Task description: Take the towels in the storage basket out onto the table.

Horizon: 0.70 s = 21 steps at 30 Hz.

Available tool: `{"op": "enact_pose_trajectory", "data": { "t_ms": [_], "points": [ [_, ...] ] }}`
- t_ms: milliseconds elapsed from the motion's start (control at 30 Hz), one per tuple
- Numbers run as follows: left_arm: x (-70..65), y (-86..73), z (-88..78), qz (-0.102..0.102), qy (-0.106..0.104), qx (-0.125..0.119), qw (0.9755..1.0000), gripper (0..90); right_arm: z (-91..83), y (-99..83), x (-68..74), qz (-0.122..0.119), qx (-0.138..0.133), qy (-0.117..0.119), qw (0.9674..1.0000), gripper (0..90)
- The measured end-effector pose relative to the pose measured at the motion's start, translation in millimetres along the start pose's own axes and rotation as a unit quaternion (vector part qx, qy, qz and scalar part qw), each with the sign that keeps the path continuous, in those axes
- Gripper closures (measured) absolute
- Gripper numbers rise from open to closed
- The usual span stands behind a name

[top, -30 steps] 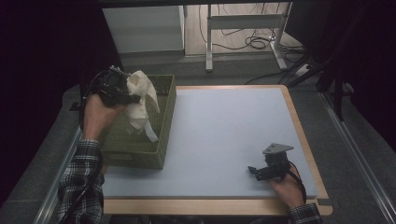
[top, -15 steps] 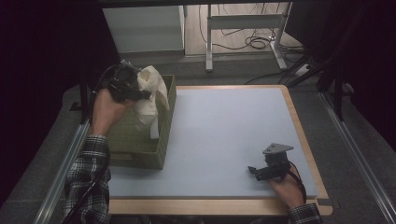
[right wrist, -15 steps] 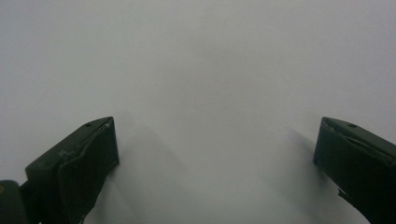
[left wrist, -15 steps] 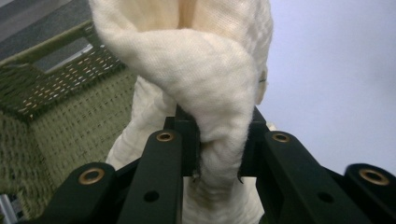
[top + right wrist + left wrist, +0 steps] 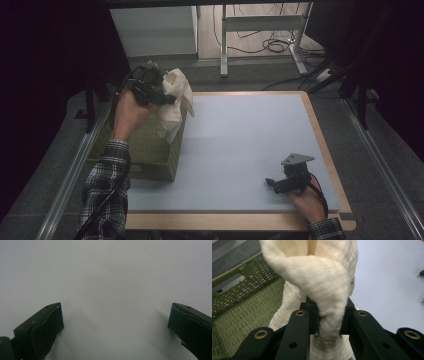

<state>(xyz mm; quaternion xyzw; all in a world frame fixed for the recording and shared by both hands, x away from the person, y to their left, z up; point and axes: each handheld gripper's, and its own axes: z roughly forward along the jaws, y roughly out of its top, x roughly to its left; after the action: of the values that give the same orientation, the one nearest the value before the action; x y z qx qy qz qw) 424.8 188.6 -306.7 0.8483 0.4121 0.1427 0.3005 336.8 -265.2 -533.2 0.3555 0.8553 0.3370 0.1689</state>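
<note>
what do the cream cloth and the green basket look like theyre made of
The cloth looks like soft cotton gauze or a similar loose weave: matte cream, a fine crinkled texture and limp folds where the left gripper pinches it. The basket seems to be woven fabric or cord mesh, perhaps over a stiff frame: dull olive, a visible grid of strands with small gaps. Exact fibres cannot be told.

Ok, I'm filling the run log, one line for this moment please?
left hand-held gripper: shut on cream cloth, above green basket | right hand-held gripper: open, on table mat
</note>
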Motion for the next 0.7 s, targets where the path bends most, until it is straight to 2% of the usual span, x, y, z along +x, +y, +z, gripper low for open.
{"op": "enact_pose_trajectory", "data": {
  "t_ms": [467,700],
  "points": [
    [-25.9,24.3,24.9,0.020,-0.023,0.003,0.9995,75.9,0.0,0.0,0.0,0.000,0.000,0.000,1.0000,0.0],
    [-40.2,33.1,44.9,0.032,-0.036,0.010,0.9988,75.9,0.0,0.0,0.0,0.000,0.000,0.000,1.0000,0.0]
  ]
}}
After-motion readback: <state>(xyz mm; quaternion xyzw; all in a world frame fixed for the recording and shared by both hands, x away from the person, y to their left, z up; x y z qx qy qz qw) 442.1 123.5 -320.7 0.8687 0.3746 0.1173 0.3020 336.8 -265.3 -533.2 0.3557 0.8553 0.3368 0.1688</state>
